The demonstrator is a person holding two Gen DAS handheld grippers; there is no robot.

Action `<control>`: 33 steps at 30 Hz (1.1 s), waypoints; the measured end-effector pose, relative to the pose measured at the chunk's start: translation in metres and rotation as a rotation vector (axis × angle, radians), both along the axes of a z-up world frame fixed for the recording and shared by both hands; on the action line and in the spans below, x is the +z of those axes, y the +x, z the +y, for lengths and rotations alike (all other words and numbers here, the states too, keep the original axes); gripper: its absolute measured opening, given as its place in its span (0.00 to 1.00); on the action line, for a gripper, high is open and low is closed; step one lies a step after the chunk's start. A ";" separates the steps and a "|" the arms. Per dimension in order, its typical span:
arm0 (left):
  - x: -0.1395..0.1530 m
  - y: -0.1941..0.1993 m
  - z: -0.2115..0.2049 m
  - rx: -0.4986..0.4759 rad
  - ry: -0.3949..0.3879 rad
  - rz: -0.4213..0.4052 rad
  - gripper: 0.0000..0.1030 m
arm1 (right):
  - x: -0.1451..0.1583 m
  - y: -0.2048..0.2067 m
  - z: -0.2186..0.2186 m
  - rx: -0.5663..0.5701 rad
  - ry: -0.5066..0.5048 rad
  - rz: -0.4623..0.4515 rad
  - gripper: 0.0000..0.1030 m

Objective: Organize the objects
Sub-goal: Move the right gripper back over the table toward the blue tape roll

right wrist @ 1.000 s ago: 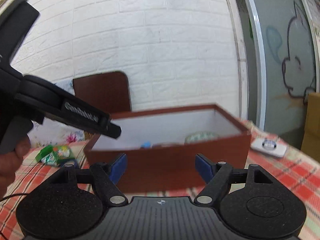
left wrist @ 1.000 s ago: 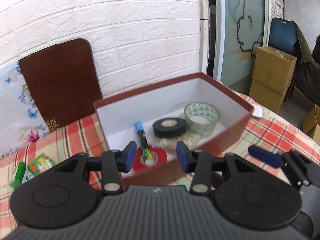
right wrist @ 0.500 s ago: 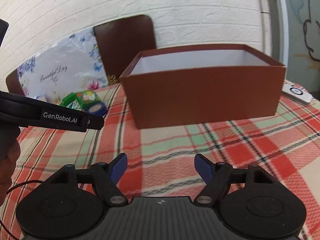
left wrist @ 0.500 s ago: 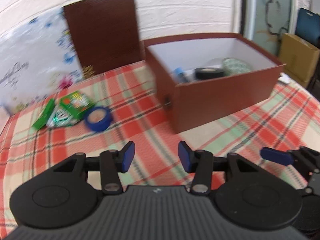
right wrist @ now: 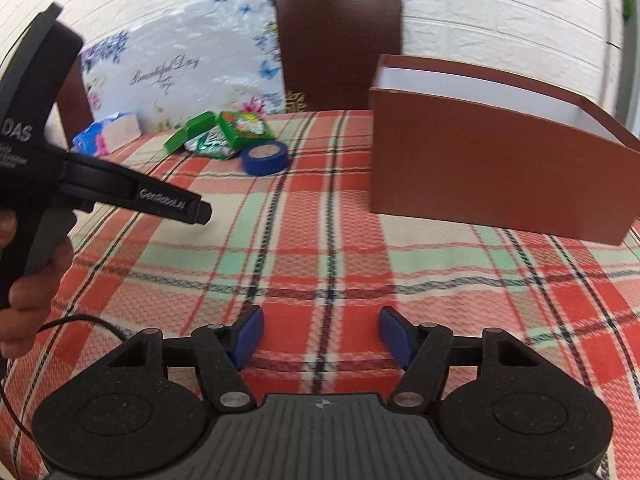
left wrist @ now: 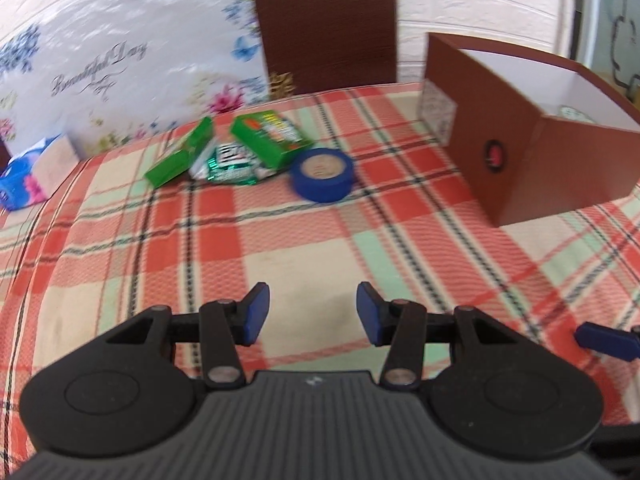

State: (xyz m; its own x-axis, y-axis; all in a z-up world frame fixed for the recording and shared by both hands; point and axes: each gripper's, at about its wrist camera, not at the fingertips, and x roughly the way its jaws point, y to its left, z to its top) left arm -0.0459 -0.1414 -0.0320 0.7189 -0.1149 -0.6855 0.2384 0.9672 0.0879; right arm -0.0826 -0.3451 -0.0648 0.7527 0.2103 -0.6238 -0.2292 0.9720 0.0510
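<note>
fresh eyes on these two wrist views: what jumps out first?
The big open brown cardboard box with a white inside on the right of the red-and-green plaid tablecloth. Then the cluster near the table's far edge: a blue tape roll beside green packets. Both the left gripper and the right gripper hang empty over bare cloth, the right one's jaws closing on nothing.

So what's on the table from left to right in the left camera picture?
Tissue pack → thin green box → foil packet → bigger green box → blue tape → brown box.
</note>
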 end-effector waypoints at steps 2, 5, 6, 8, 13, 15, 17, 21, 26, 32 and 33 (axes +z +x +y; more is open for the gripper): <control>-0.003 0.004 0.008 0.020 -0.001 0.000 0.49 | -0.002 0.001 0.010 0.032 -0.019 0.003 0.61; -0.009 0.010 0.021 0.051 0.000 0.001 0.49 | -0.002 0.004 0.024 0.070 -0.045 -0.004 0.61; -0.011 0.013 0.025 0.062 -0.001 0.004 0.49 | -0.002 0.005 0.027 0.081 -0.049 -0.005 0.61; -0.015 0.018 0.035 0.084 -0.006 0.009 0.49 | -0.002 0.009 0.035 0.100 -0.056 -0.004 0.61; -0.017 0.029 0.055 0.126 -0.013 -0.012 0.52 | -0.002 0.019 0.055 0.150 -0.079 -0.011 0.61; -0.019 0.034 0.063 0.145 -0.014 -0.021 0.56 | -0.002 0.025 0.064 0.166 -0.083 -0.016 0.61; -0.021 0.040 0.071 0.162 -0.007 -0.038 0.59 | -0.003 0.033 0.071 0.174 -0.083 -0.022 0.61; -0.028 0.049 0.081 0.172 0.028 -0.101 0.73 | -0.006 0.050 0.083 0.169 -0.075 -0.056 0.61; -0.034 0.059 0.096 0.178 -0.022 -0.129 0.80 | -0.006 0.076 0.092 0.156 -0.091 -0.088 0.62; -0.037 0.063 0.099 0.182 -0.039 -0.140 0.83 | -0.007 0.110 0.093 0.102 -0.082 -0.090 0.63; -0.037 0.063 0.100 0.183 -0.043 -0.141 0.83 | -0.007 0.114 0.094 0.096 -0.085 -0.093 0.63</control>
